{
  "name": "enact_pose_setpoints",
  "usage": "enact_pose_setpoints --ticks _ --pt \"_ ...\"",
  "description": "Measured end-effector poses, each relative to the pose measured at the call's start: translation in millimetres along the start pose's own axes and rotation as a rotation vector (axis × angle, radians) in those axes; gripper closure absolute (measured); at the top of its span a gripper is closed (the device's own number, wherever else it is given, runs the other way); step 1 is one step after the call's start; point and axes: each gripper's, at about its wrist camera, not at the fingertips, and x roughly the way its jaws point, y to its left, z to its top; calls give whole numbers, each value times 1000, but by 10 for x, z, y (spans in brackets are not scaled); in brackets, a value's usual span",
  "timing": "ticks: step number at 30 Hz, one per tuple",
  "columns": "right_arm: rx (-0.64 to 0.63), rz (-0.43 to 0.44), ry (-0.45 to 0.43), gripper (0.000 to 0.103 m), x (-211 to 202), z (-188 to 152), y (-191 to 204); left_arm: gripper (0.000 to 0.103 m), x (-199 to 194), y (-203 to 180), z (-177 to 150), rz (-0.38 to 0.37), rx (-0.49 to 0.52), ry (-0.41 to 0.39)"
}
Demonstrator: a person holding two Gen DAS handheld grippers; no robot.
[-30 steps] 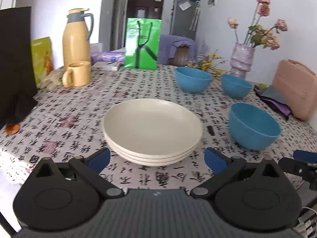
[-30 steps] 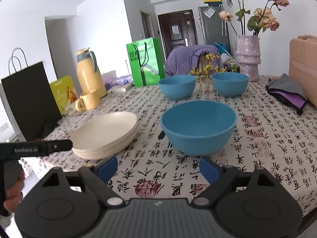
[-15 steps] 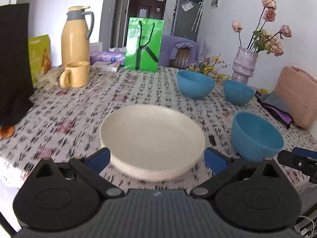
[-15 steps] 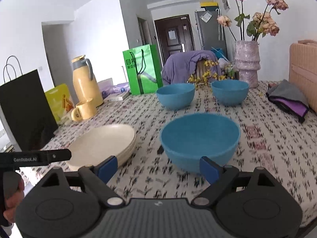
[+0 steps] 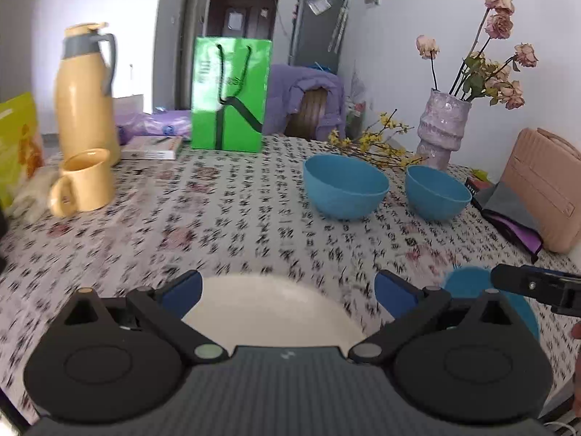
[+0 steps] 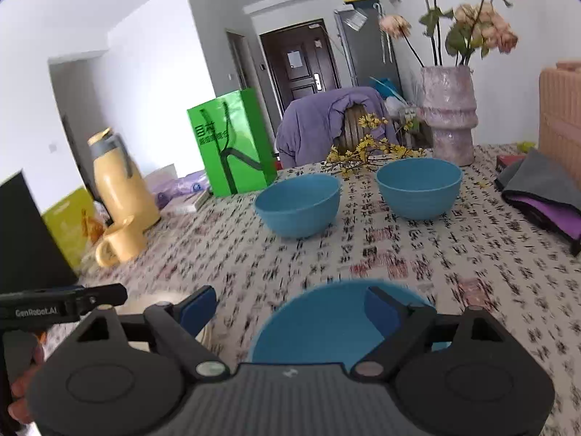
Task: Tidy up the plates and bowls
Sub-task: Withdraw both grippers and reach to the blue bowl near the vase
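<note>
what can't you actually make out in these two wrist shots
- Plates, left wrist: the near part is hidden behind the left tool, so their number cannot be counted.
- Near bowl, right wrist: the near rim is hidden by the right tool, and the right finger overlaps it, so contact is unclear.
- Tablecloth, both views: the print is motion-blurred and unreadable.
- Green bag: the lettering is too small to read.

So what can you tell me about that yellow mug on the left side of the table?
The yellow mug looks like smooth matte plastic or ceramic, pale mustard, with one loop handle turned toward the camera's left. It stands upright and open-topped on the patterned tablecloth, just in front of the matching tall jug. Nothing grips it; whether it touches the jug is unclear. Its inside is hidden.
</note>
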Motion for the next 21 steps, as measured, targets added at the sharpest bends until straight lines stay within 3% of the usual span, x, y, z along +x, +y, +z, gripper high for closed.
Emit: enact_pose_setpoints --ticks 4,10,14,19,21 --pt "63 46 79 18 347 341 -175 0 374 -8 364 -68 8 36" --pt "128 76 167 21 1014 947 -472 1 996 -53 883 -71 22 40" --pt "180 51 264 22 1543 1240 -648 3 1618 30 1168 -125 -43 152" --pt "321 51 371 27 2236 1436 -936 16 2339 126 1381 -140 -99 250" --pt "358 26 398 31 2465 1453 -1013 26 2563 178 1437 -160 -139 285"
